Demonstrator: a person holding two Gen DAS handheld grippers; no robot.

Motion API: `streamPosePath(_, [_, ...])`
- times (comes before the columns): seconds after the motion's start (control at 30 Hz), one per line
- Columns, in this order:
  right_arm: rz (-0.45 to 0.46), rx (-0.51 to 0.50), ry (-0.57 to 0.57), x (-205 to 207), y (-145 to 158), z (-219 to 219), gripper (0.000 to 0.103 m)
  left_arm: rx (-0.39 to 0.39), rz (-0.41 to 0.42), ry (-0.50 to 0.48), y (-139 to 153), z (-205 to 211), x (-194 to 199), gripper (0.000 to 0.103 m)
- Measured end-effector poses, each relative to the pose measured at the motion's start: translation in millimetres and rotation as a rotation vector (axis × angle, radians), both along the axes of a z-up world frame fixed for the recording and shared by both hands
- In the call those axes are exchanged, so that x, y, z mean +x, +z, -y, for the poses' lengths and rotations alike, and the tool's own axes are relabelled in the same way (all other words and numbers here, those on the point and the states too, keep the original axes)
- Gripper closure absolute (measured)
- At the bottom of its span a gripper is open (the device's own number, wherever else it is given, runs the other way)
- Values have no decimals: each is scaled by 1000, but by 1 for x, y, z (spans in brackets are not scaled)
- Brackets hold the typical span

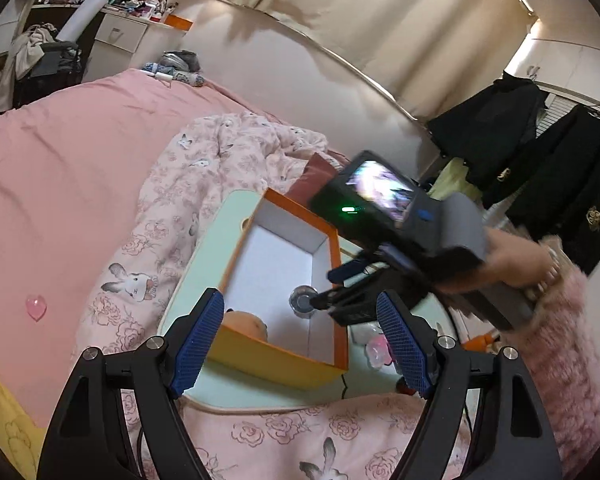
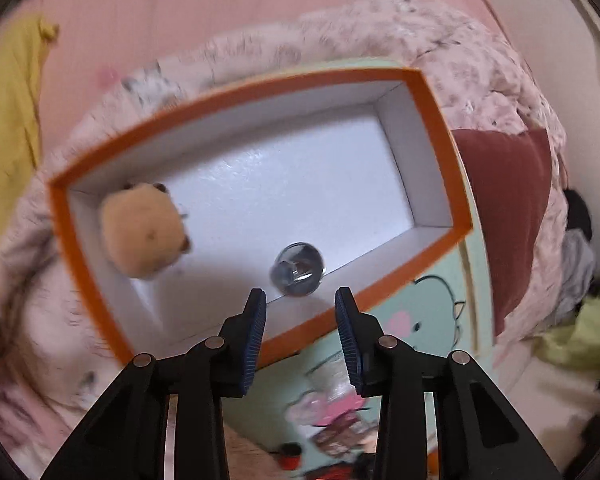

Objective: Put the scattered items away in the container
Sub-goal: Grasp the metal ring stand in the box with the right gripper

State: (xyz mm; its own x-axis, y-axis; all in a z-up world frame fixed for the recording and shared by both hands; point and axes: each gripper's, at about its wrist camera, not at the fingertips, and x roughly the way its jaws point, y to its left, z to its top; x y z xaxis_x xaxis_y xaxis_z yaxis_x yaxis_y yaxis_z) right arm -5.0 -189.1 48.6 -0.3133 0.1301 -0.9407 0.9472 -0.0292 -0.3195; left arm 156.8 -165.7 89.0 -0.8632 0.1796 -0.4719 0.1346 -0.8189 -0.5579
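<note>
Your right gripper hung above the orange-rimmed white cardboard box, jaws apart, holding nothing. A clear round glass ball lay on the box floor near the wall closest to your fingers. A tan plush toy sat in the far-left corner of the box. Your left gripper was spread wide, empty, just short of the box. Box sat on a mint-green cartoon tray on the floral pink quilt. 1 pink heart-shaped piece lay well apart on the pink sheet.
</note>
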Motion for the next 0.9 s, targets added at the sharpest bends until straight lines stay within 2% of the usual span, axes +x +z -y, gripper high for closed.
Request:
streamPosePath(0.17, [-28,99,23,-12,-27,17,69,26,3,0,-6,4,0,24])
streamPosePath(0.3, [37,174,-37,-22,-49,21,70,22,0,-12,-6,2,1,24])
streamPosePath(0.47, [60,127,-76,-26,-45,19,91,26,3,-18,-9,1,2,24])
streamPosePath(0.57, [57,58,-102,-33,-36,14,92,28,8,-10,-10,2,2,24])
streamPosePath(0.67, [125,19,-124,-39,-24,8,91,31,10,-11,-10,1,1,24])
streamPosePath(0.7, [136,9,-131,-41,-20,7,90,31,8,-13,-10,0,1,24])
streamPosePath(0.73, [131,-3,-132,-42,-15,7,85,32,7,-15,-10,-1,1,24])
streamPosePath(0.77, [110,-17,-124,-42,-12,7,68,33,5,-16,-10,-1,0,24])
streamPosePath(0.83, [60,-49,-98,-42,-7,10,42,40,1,-20,-10,-2,0,24])
streamPosePath(0.9, [71,-78,-93,-45,-6,13,41,43,3,-27,-10,-3,0,24])
